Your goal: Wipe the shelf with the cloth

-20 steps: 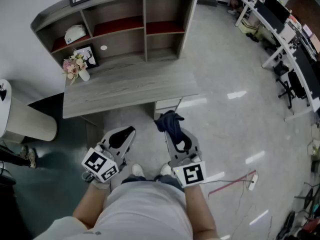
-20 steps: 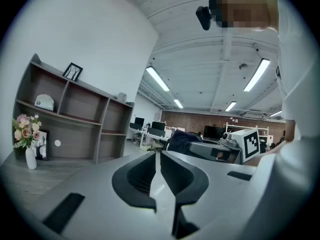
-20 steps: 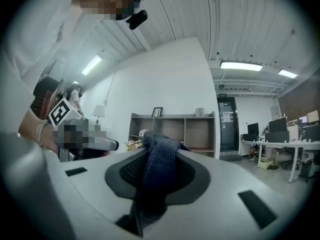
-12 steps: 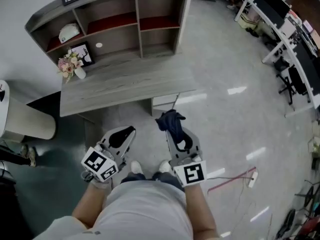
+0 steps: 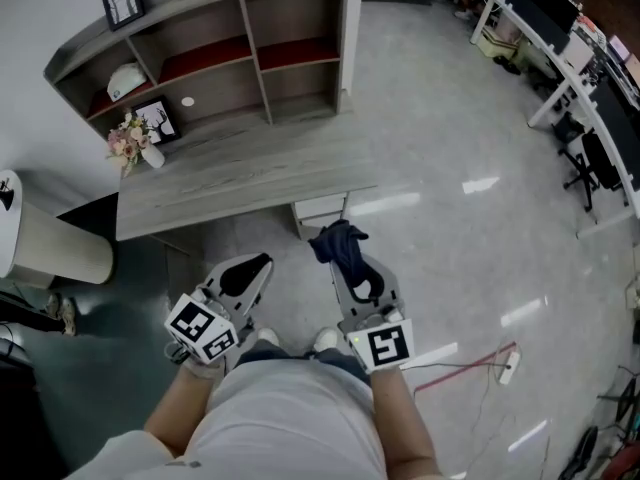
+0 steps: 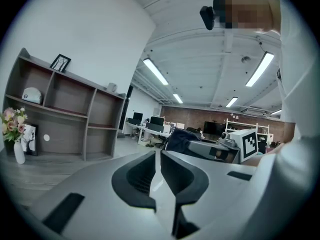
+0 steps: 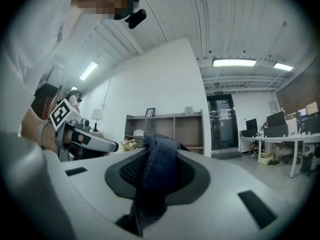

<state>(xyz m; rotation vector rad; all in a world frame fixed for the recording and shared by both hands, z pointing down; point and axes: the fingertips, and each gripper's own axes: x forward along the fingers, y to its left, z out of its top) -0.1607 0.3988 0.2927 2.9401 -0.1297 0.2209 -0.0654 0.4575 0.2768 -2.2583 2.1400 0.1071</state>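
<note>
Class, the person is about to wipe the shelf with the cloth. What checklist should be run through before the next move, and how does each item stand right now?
1. Cloth gripped: ok. The right hand-held gripper is shut on the dark blue cloth.
2. Other hand free: ok. The left hand-held gripper has its jaws together with nothing between them.
3. Shelf within reach: not ok. Both grippers are low by the person's body, apart from the shelf.
4. Compartments free of objects: not ok. A white object and a picture frame sit in the left ones.
5. Cloth clean: cannot tell.
</note>
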